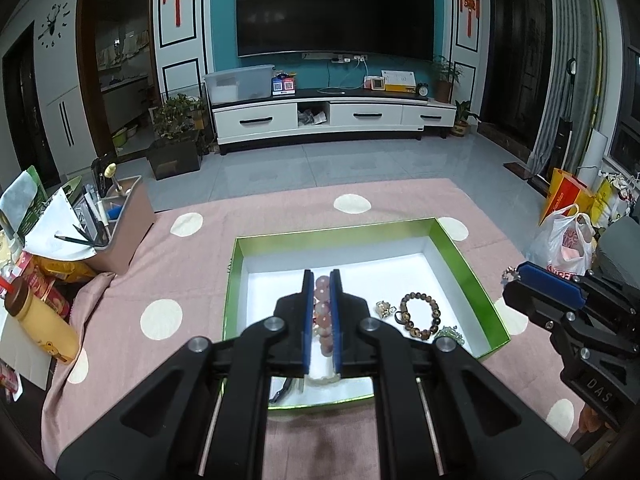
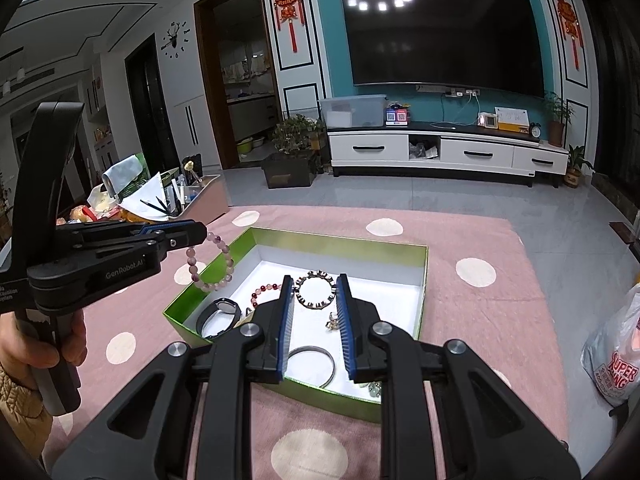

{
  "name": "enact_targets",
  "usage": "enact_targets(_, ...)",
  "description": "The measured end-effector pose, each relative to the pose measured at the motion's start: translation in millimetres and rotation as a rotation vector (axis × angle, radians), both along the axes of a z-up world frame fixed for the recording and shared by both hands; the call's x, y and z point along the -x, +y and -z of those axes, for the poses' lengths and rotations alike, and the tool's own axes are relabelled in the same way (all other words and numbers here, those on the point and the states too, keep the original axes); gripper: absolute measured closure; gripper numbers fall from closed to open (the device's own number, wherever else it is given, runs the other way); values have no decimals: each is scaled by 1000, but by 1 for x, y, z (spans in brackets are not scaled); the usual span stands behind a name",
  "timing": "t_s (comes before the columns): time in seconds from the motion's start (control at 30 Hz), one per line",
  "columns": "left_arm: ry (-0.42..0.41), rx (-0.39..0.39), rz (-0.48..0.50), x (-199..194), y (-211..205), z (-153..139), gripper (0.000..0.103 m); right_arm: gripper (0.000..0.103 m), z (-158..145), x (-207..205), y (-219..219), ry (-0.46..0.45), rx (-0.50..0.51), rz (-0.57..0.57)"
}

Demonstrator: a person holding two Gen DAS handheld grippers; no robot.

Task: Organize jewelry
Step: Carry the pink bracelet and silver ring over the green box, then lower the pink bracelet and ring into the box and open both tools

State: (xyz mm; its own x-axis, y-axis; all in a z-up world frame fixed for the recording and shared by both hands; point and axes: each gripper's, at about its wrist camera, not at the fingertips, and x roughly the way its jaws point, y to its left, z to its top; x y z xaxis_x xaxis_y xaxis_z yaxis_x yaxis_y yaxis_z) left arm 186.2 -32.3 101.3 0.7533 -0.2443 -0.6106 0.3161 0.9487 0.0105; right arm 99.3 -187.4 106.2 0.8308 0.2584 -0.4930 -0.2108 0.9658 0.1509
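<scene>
A green box (image 1: 472,264) with a white floor sits on the pink dotted cloth; it also shows in the right wrist view (image 2: 425,276). My left gripper (image 1: 322,280) is shut on a pink bead bracelet (image 1: 322,312), which hangs over the box's left edge in the right wrist view (image 2: 212,264). My right gripper (image 2: 314,286) is open above the box and holds nothing. In the box lie a brown bead bracelet (image 1: 420,315), a spiked bracelet (image 2: 315,290), a red-and-pink bead bracelet (image 2: 262,293), a silver bangle (image 2: 316,366), a black watch (image 2: 221,316) and small charms (image 1: 383,307).
A pink organizer (image 1: 120,224) with pens stands at the cloth's far left, beside clutter and a yellow bottle (image 1: 40,320). A plastic bag (image 1: 566,246) lies at the right edge. The tiled floor and TV cabinet (image 1: 332,118) lie beyond.
</scene>
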Motion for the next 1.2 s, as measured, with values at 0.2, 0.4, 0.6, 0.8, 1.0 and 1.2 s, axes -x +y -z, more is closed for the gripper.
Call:
enact_targets(0.2, 12, -6, 0, -10, -4, 7, 96, 82, 4, -11, -2, 13, 0, 3)
enact_targets(0.4, 53, 24, 24, -25, -6, 12, 96, 82, 12, -22, -2, 45, -5, 4)
enact_targets(0.6, 115, 59, 23, -47, -2, 24, 96, 82, 23, -36, -4, 88, -24, 7)
enact_targets(0.8, 159, 67, 13, -62, -2, 37, 96, 82, 33, -51, -7, 126, -32, 13)
enact_targets(1.0, 191, 53, 0, -75, -6, 52, 96, 82, 42, -62, -4, 157, -23, 14)
enact_targets(1.2, 213, 29, -9, -83, -9, 67, 96, 82, 50, -71, -1, 184, -15, 12)
